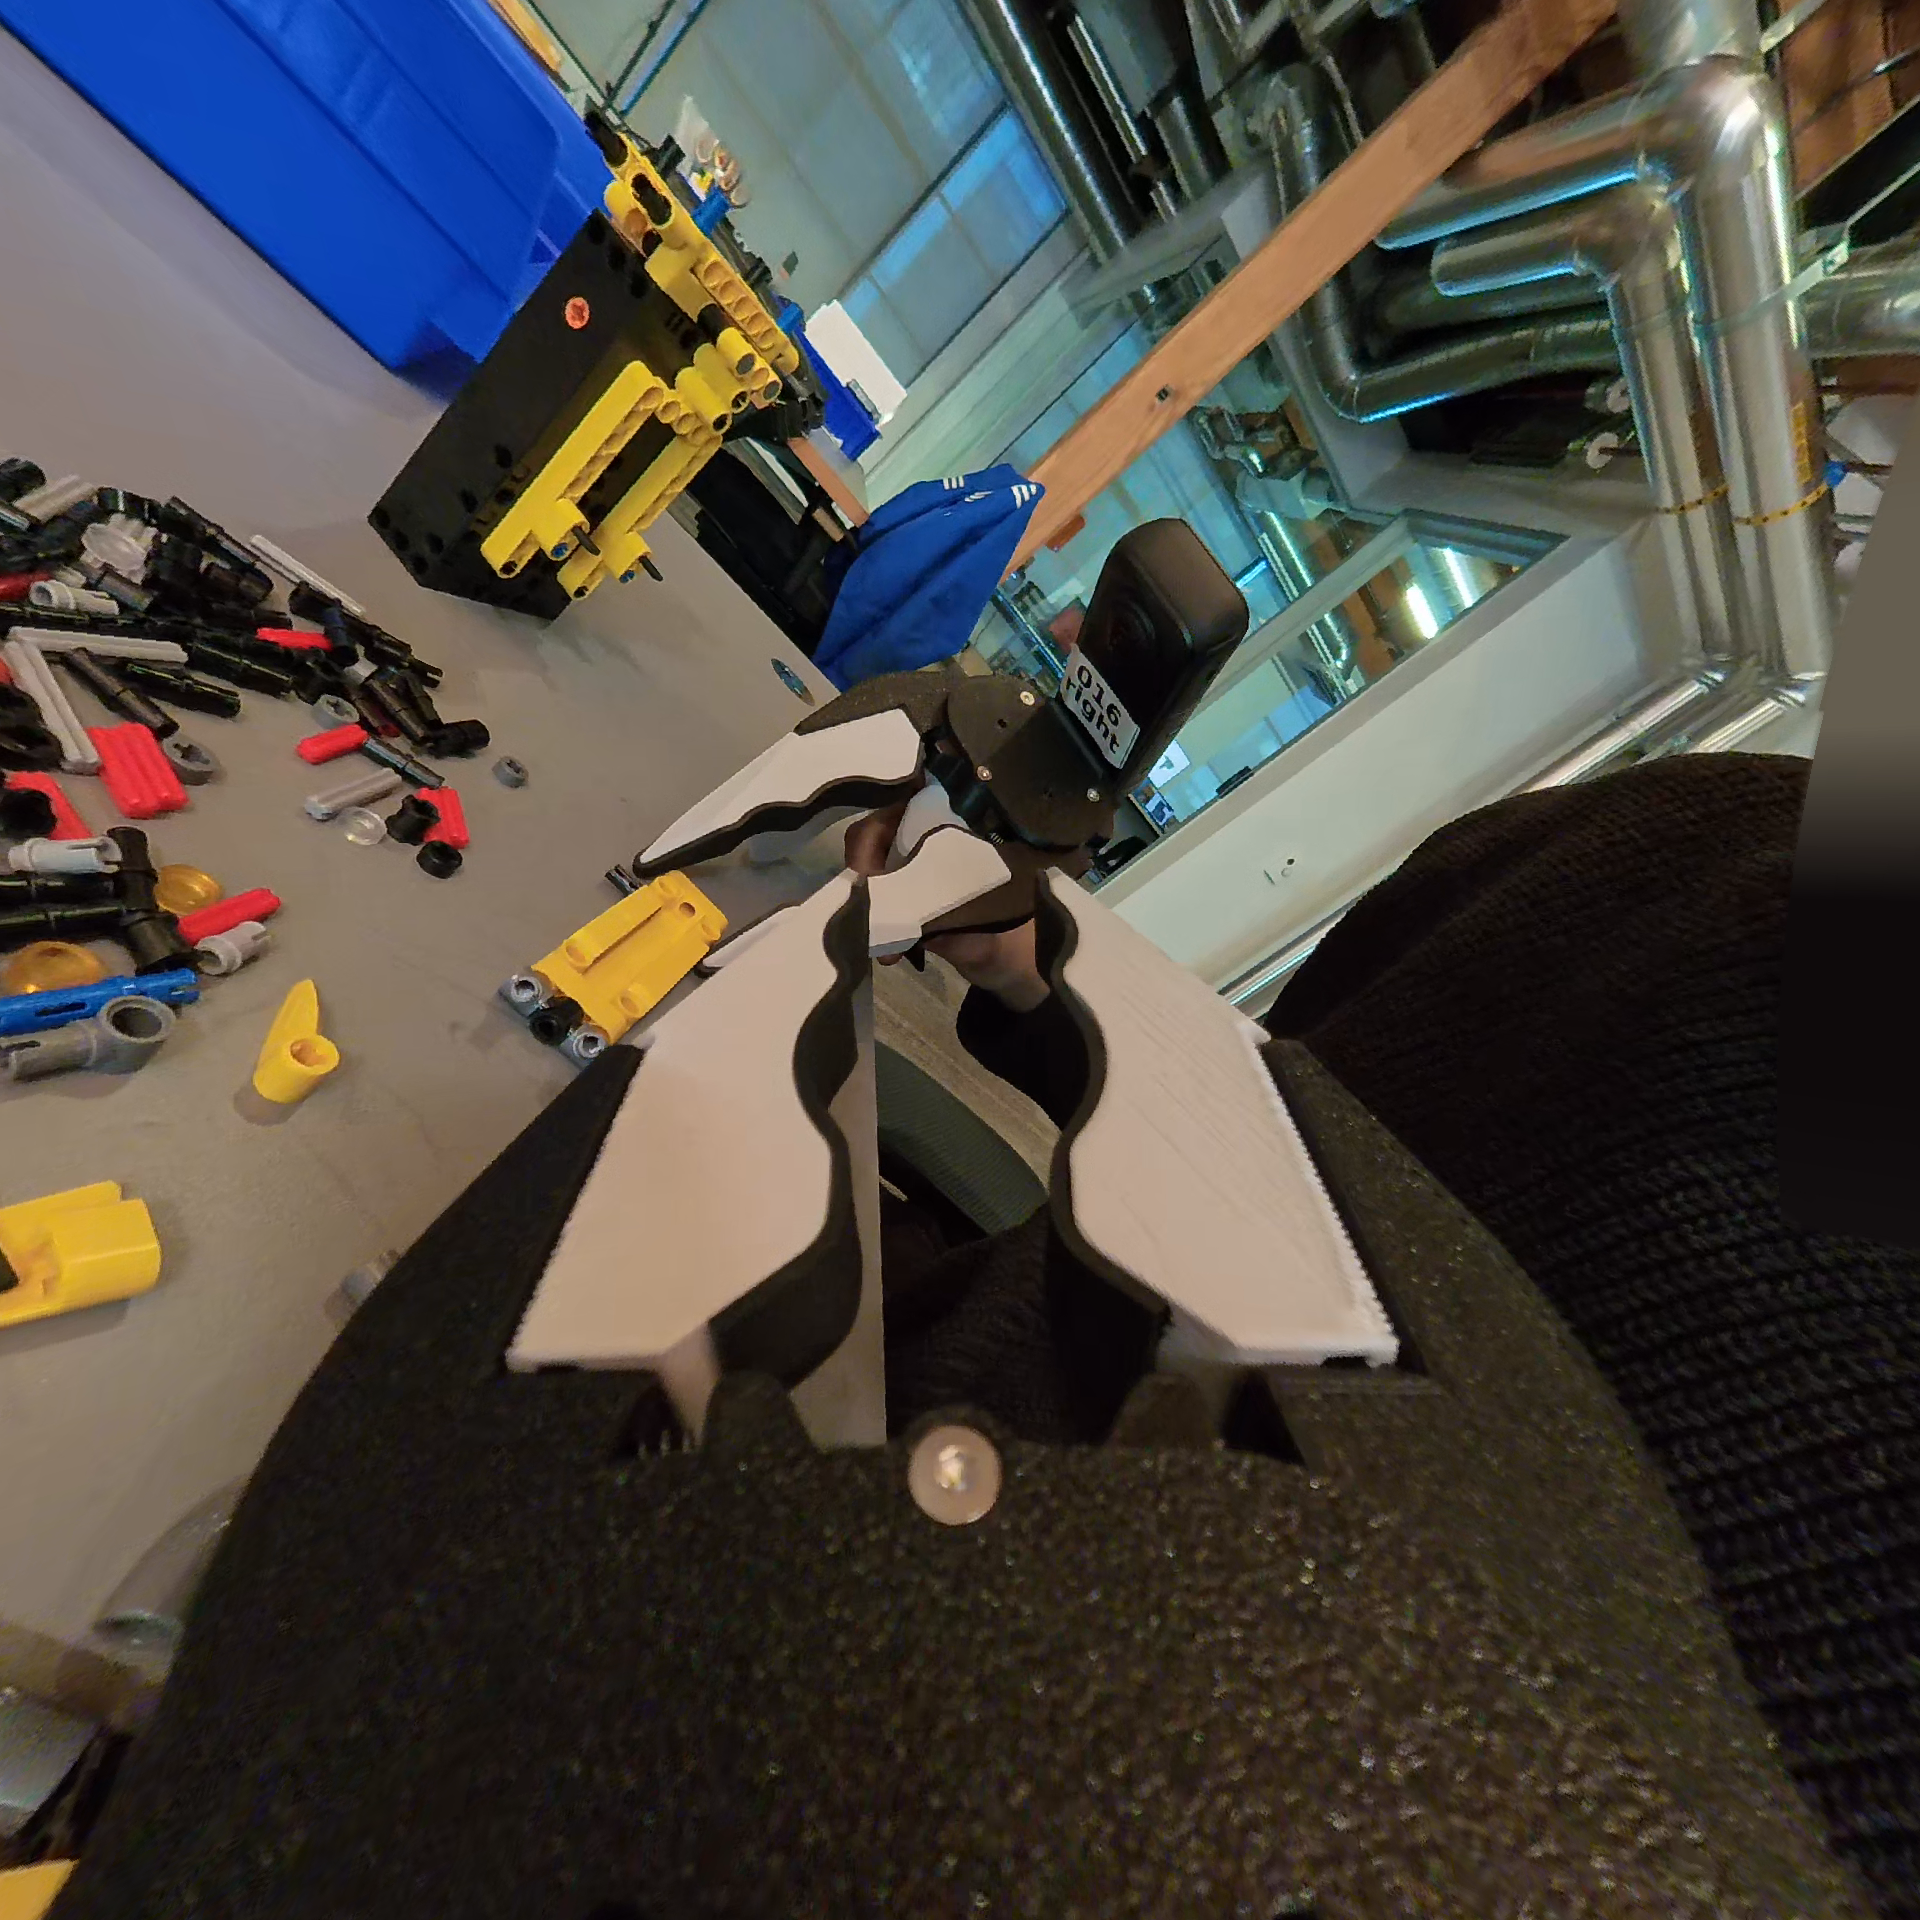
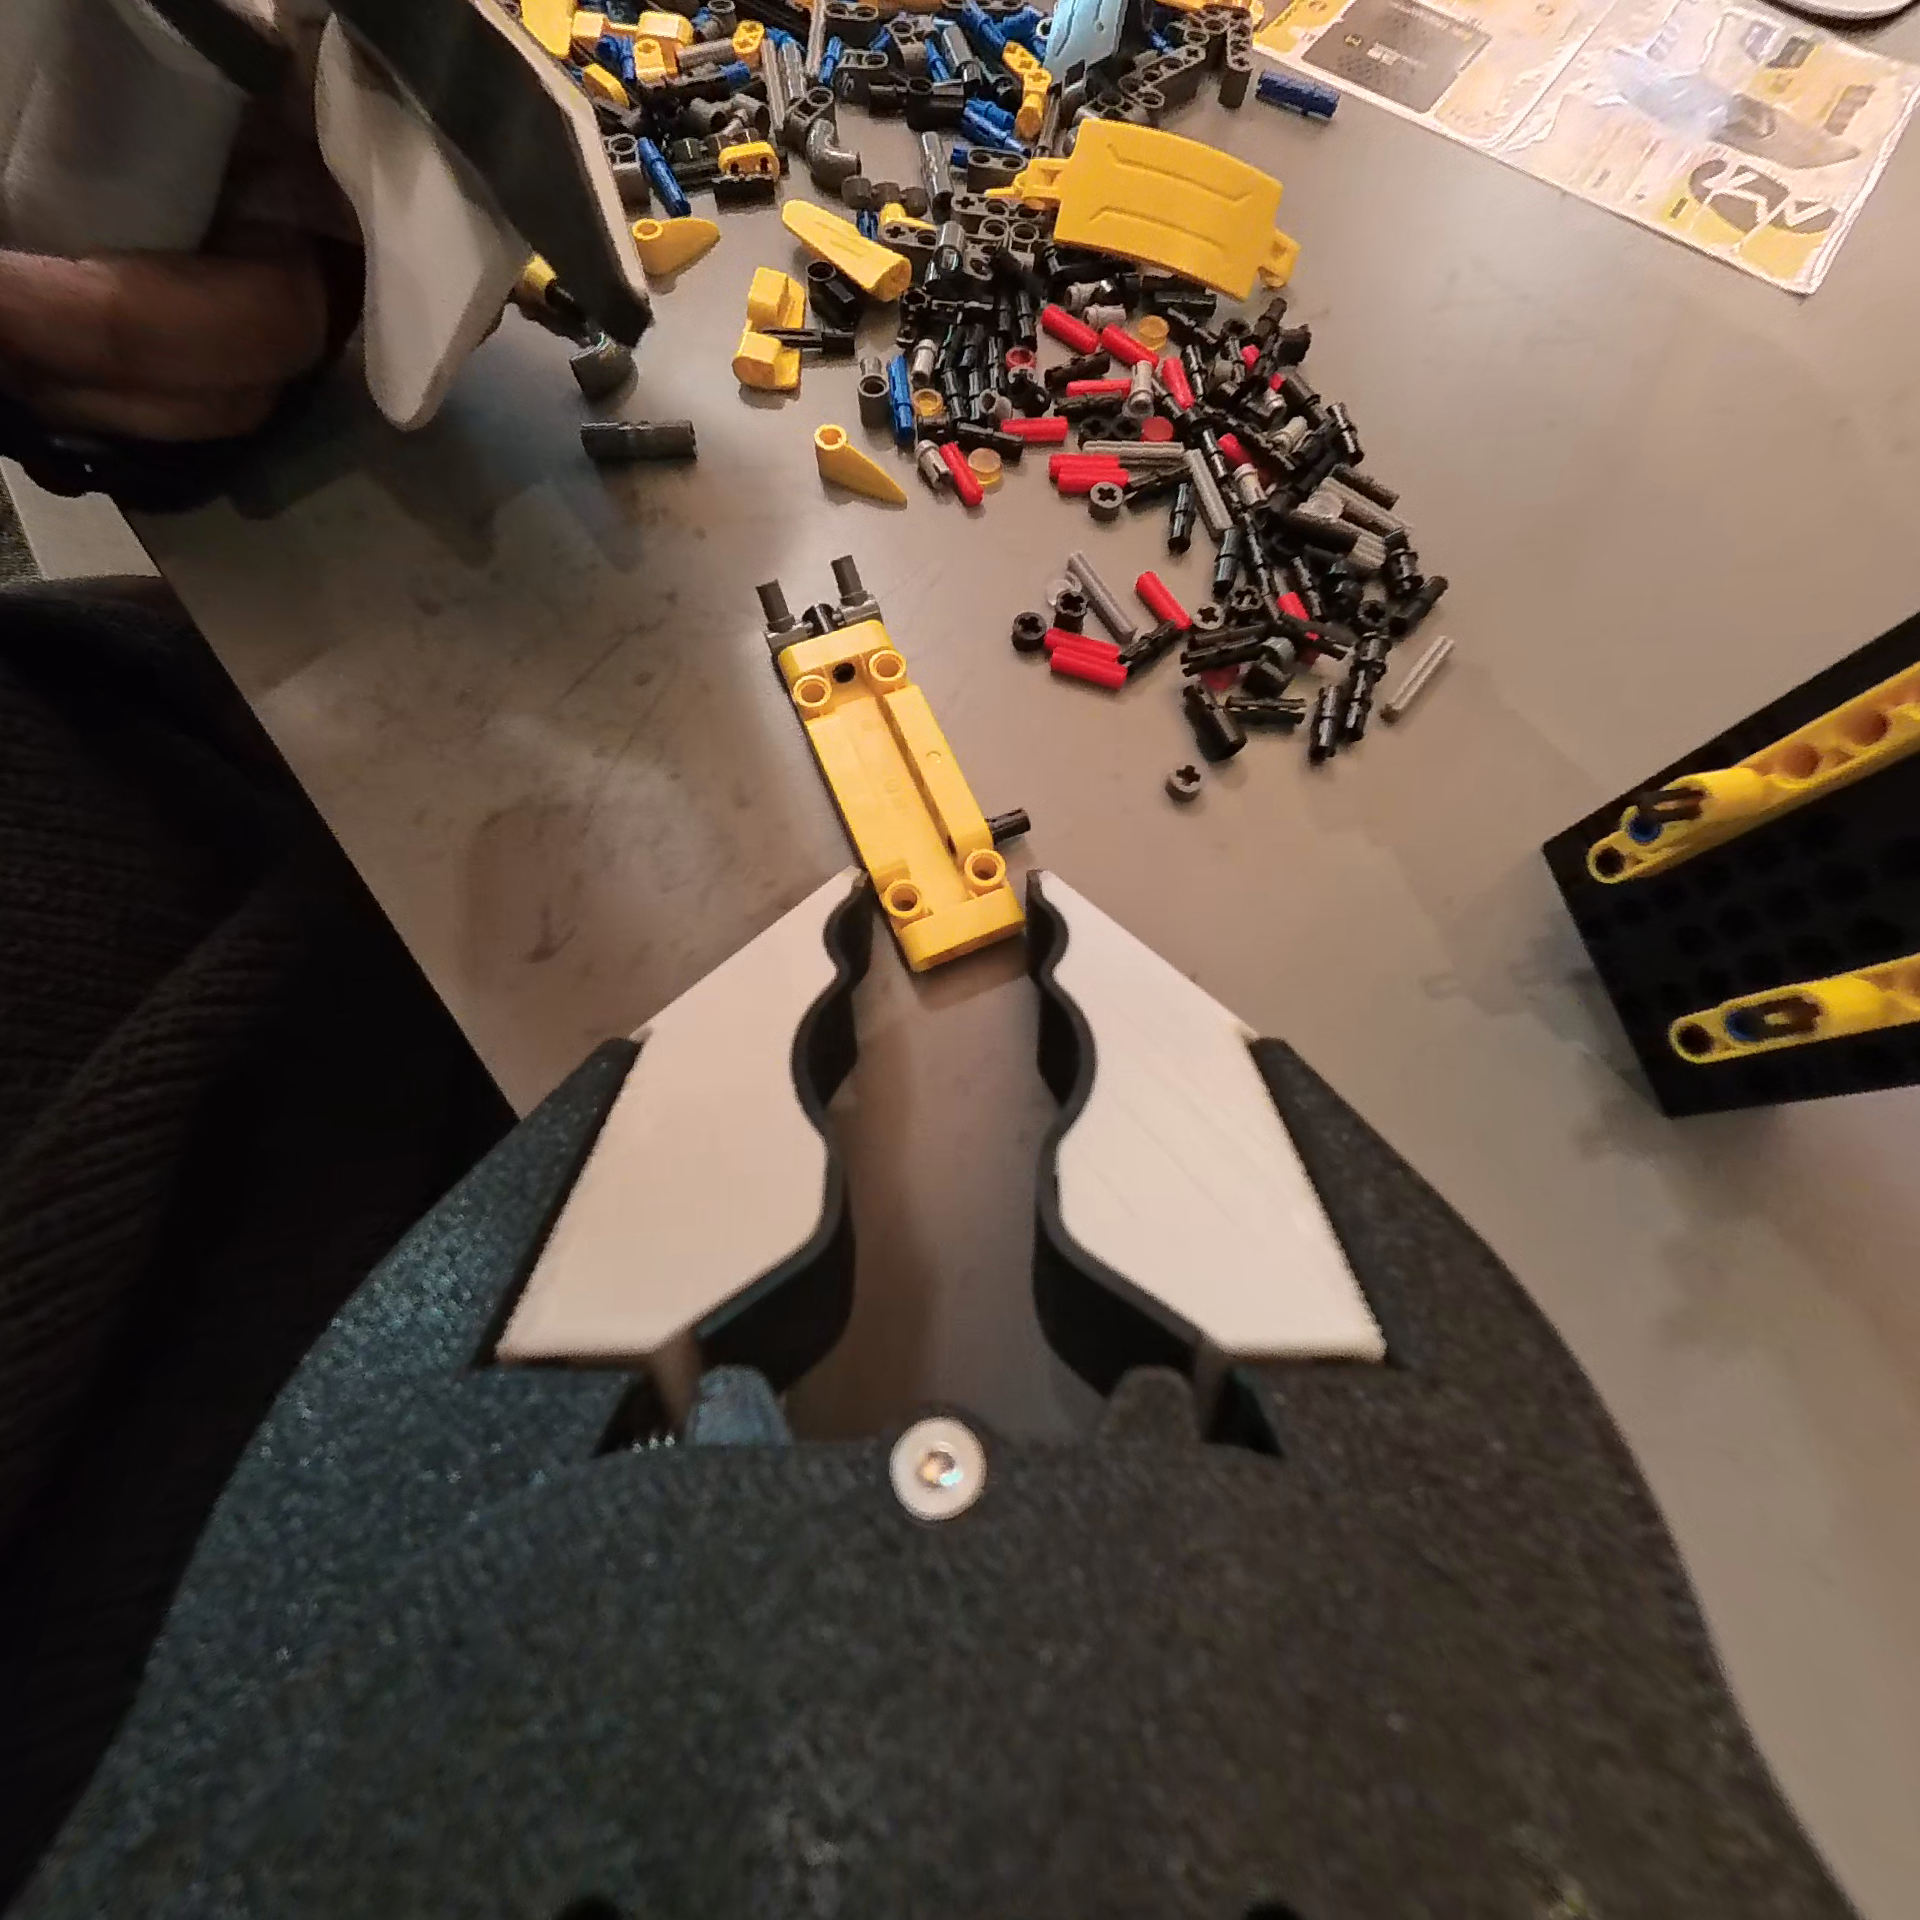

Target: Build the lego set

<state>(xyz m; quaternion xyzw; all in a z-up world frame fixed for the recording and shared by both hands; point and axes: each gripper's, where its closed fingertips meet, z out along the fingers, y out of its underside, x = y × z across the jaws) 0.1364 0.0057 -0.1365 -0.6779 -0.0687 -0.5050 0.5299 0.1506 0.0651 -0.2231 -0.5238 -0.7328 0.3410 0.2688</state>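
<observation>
A long yellow panel piece (image 2: 899, 790) with grey and black pins at its far end lies flat on the grey table (image 2: 1455, 1299). My right gripper (image 2: 945, 883) is open, and its fingertips straddle the panel's near end without clearly touching it. The panel (image 1: 623, 956) also shows in the left wrist view, with the right gripper (image 1: 686, 894) low over it. My left gripper (image 1: 954, 894) is open and empty, held tilted above the table's near edge. In the right wrist view it (image 2: 499, 208) hangs at the upper left, above a small grey piece (image 2: 603, 364).
A big heap of black, red, grey, blue and yellow pieces (image 2: 1195, 468) covers the table's middle. A black block with yellow beams (image 2: 1766, 914) stands to the right. A printed sheet (image 2: 1610, 125) lies far right. A blue bin (image 1: 312, 156) stands behind. A dark knitted sleeve (image 1: 1558, 1143) is close. Tip to tip, the grippers are about 11 cm apart.
</observation>
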